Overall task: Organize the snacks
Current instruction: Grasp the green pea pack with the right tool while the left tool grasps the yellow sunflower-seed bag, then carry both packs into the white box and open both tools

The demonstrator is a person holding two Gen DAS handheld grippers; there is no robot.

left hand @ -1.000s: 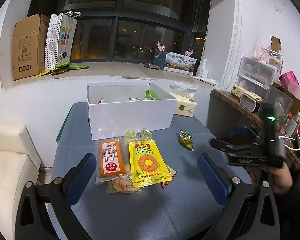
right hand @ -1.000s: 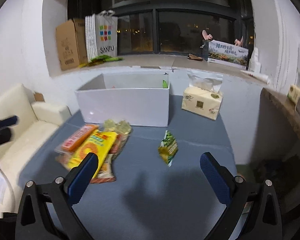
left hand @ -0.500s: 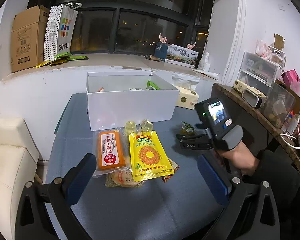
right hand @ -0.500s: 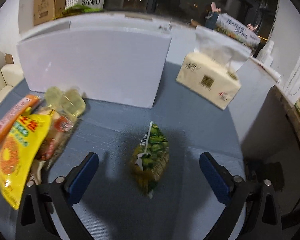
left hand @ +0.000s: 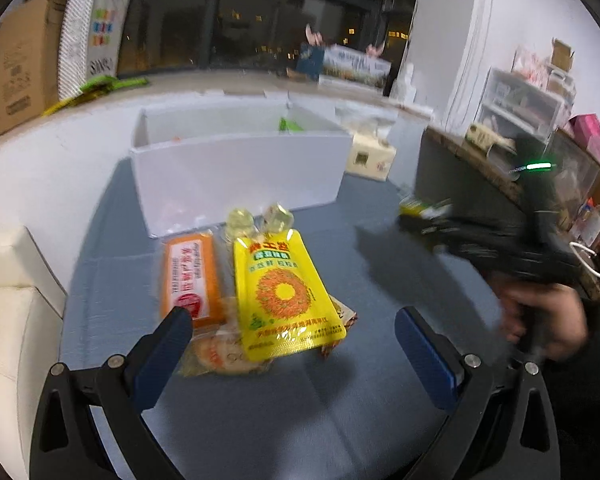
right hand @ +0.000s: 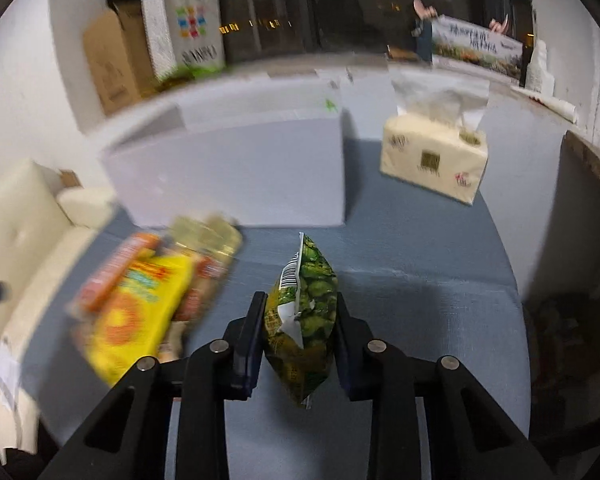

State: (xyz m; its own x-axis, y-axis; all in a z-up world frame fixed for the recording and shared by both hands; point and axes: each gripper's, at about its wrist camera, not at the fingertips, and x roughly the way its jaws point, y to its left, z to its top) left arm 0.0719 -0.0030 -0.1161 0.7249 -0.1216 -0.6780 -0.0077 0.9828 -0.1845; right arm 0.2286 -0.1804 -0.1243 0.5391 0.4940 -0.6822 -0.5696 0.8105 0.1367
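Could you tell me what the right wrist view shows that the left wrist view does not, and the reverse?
Only the right wrist view shows the right gripper shut on the green snack packet, with its barcode and torn seam readable, and the whole tissue pack.

Only the left wrist view shows the left gripper open and empty above the snack pile, the hand gripping the other tool, and the cluttered shelf.

Both show the white box, yellow pouch, orange packet and blue tabletop.

A box [right hand: 236, 168] stands at the back of the table [right hand: 420, 264]; the tissue pack [right hand: 434, 160] sits to its right, a snack pile [left hand: 260, 280] before it, left of the held packet [right hand: 304, 312].
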